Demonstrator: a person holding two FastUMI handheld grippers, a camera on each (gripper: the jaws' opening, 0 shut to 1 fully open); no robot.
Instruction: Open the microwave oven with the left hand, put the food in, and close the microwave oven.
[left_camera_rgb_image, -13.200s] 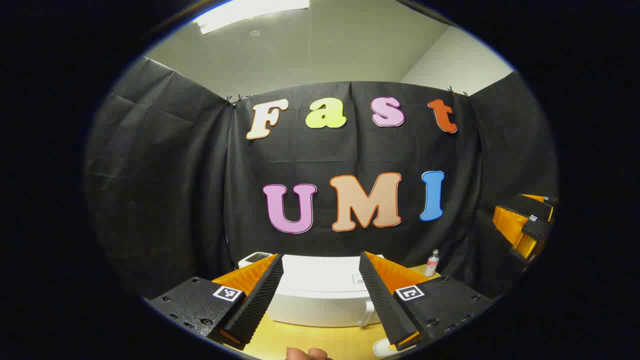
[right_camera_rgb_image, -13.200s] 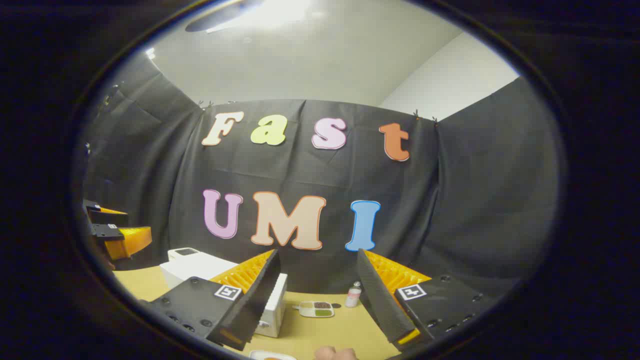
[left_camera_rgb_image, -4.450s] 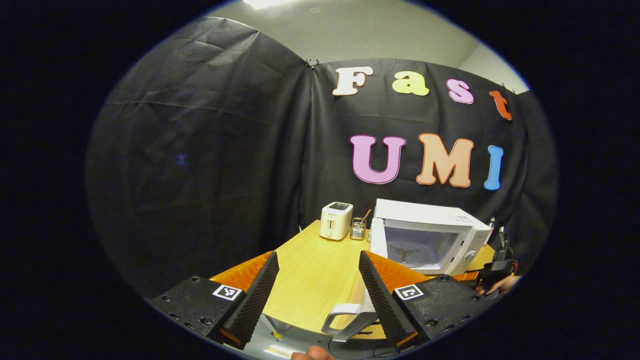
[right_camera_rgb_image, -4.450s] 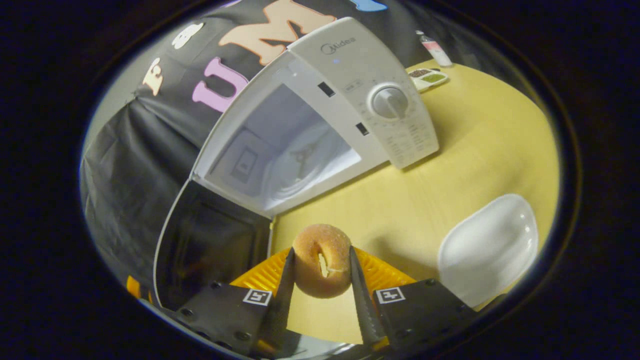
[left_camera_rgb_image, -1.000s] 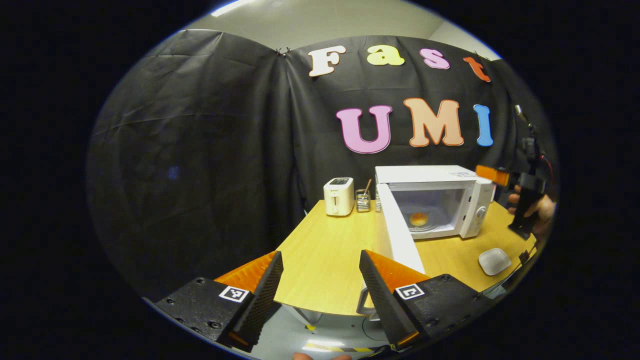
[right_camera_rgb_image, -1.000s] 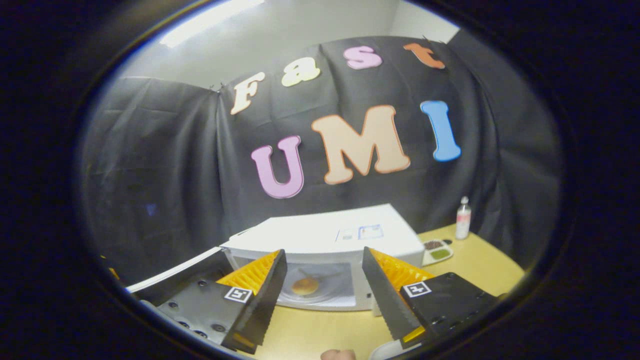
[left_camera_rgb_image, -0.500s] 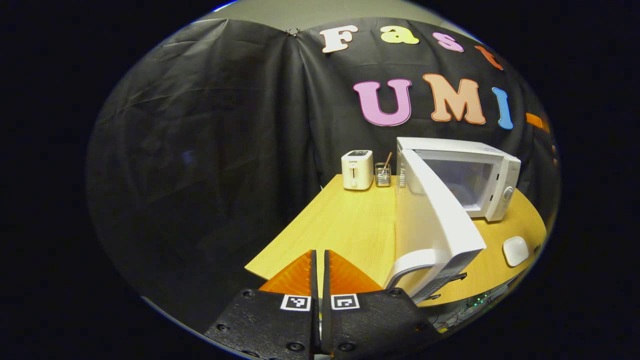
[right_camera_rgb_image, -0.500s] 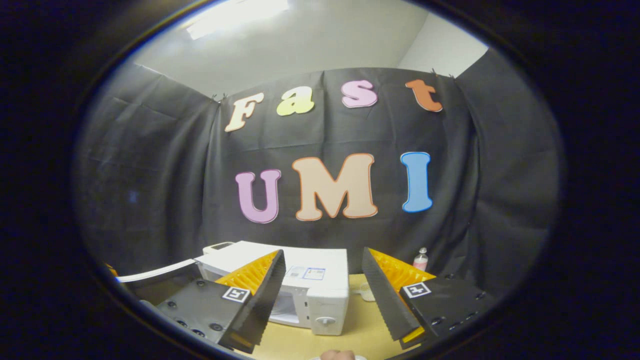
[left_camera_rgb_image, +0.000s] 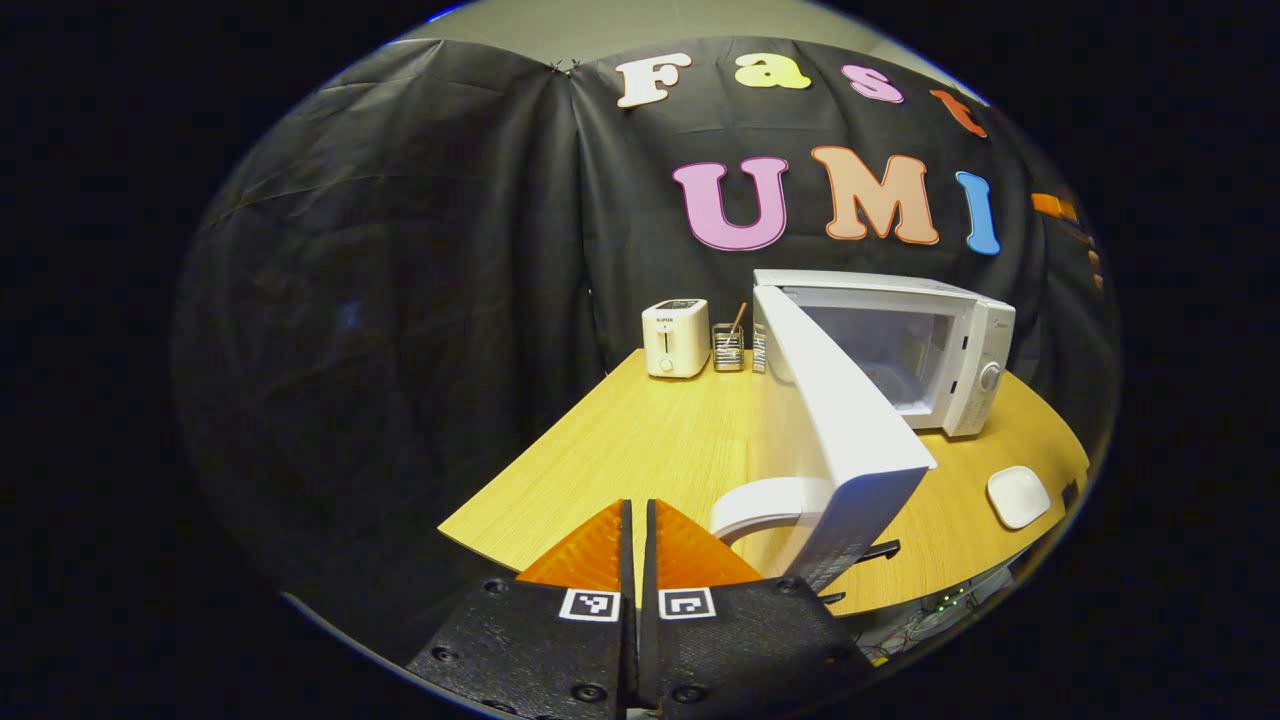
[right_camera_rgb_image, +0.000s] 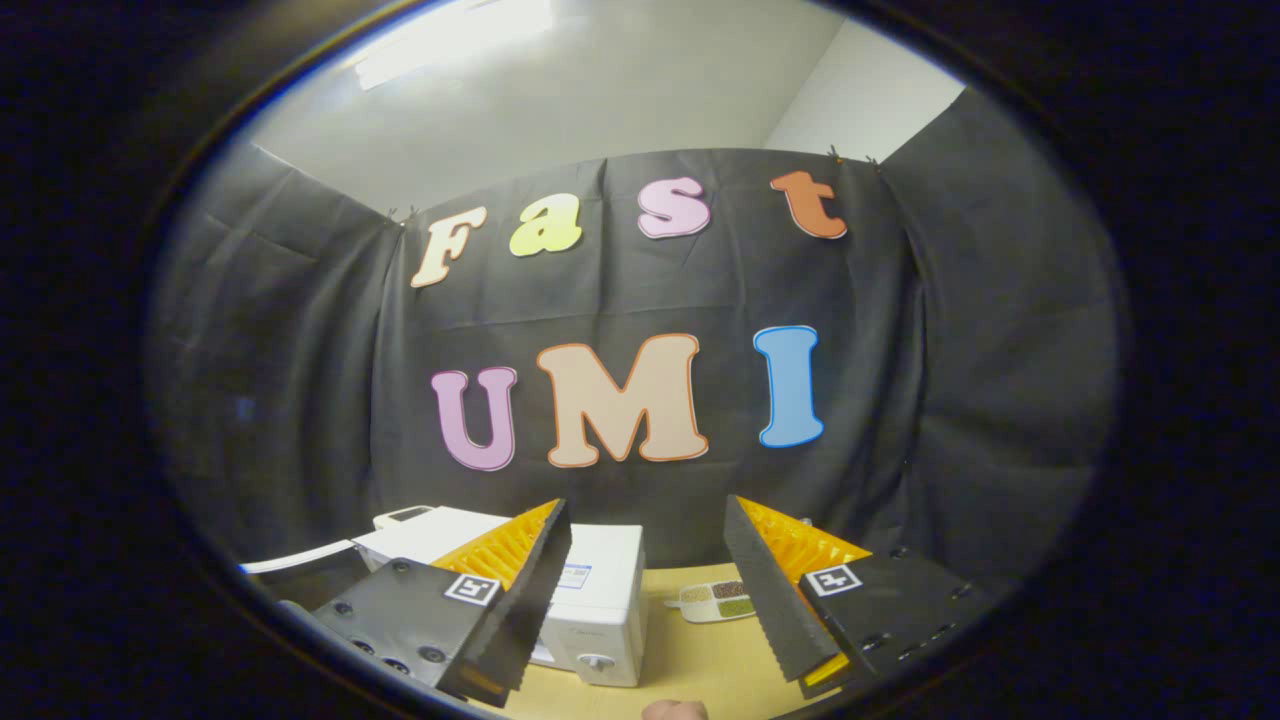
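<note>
Left gripper (left_camera_rgb_image: 636, 530): in the left gripper view, its two fingers lie pressed together along their whole length, nothing between them; they point forward and slightly down.
Left fingers (left_camera_rgb_image: 590, 550): flat against each other, tips meeting in a single wedge.
Right gripper (right_camera_rgb_image: 645, 560): in the right gripper view, jaws spread wide with a clear gap, holding nothing; roughly level, aimed slightly upward.
Right fingers (right_camera_rgb_image: 520, 590): angled outward from base to tip, toothed inner faces exposed.
Hand (right_camera_rgb_image: 675, 711): a fingertip shows at the bottom edge of the right gripper view, beneath the gripper.

text: we read none | toaster (left_camera_rgb_image: 677, 337) front mark: too small | microwave (left_camera_rgb_image: 930, 340) labels: blurred | gripper tags: patterns only
</note>
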